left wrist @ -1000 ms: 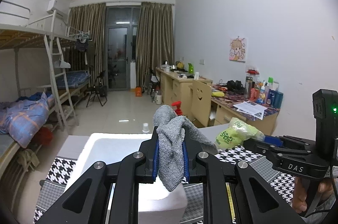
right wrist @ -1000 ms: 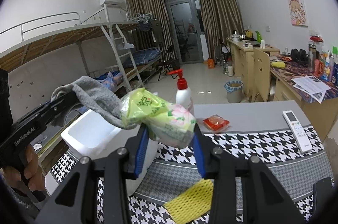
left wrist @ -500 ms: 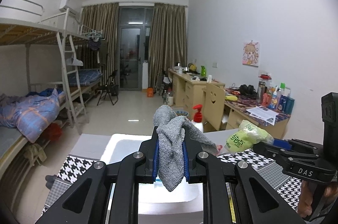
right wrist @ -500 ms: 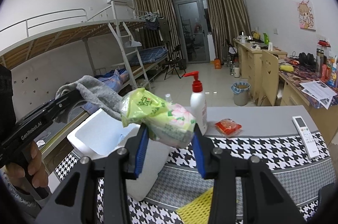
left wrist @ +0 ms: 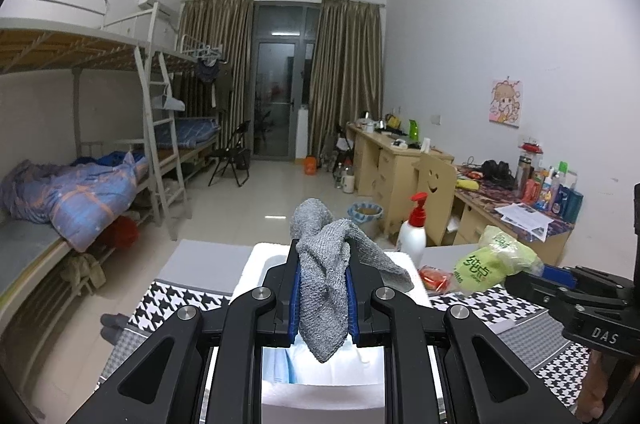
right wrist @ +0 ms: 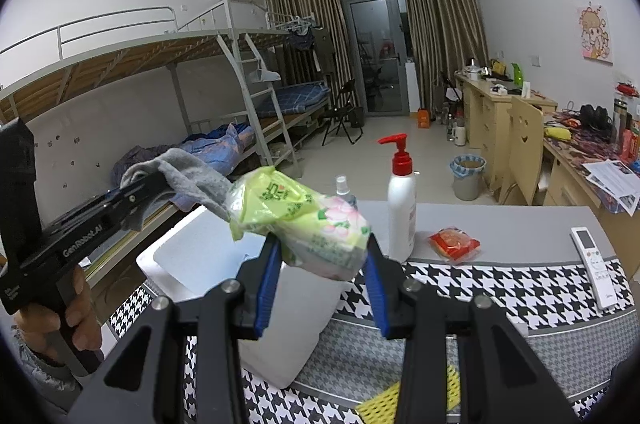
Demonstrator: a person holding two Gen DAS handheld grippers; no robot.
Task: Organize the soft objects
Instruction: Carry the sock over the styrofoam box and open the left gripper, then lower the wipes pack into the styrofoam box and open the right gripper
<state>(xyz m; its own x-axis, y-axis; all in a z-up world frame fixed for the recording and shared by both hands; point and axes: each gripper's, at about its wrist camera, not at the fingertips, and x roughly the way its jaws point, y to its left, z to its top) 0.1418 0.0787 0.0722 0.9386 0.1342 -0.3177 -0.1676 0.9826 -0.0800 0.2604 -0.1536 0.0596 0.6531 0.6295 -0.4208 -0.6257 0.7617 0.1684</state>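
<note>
The left hand-held gripper (left wrist: pixel 323 298) pinches a crumpled grey knit cloth (left wrist: pixel 326 276), which droops over the white foam box (right wrist: pixel 192 256). The right hand-held gripper (right wrist: pixel 320 278) clamps a soft, crinkled green tissue pack (right wrist: pixel 304 220) beside the cloth, above the box on the desk (right wrist: pixel 520 224).

A grey knitted cloth (left wrist: pixel 324 288) hangs bunched and limp above the open white foam box (right wrist: pixel 192 256), its lower tip pointing down toward the box's inside. Beside it, also in the air, is a soft green tissue pack (right wrist: pixel 304 220) (printed with pink flowers), tilted and slightly squashed over the box's near corner.
</note>
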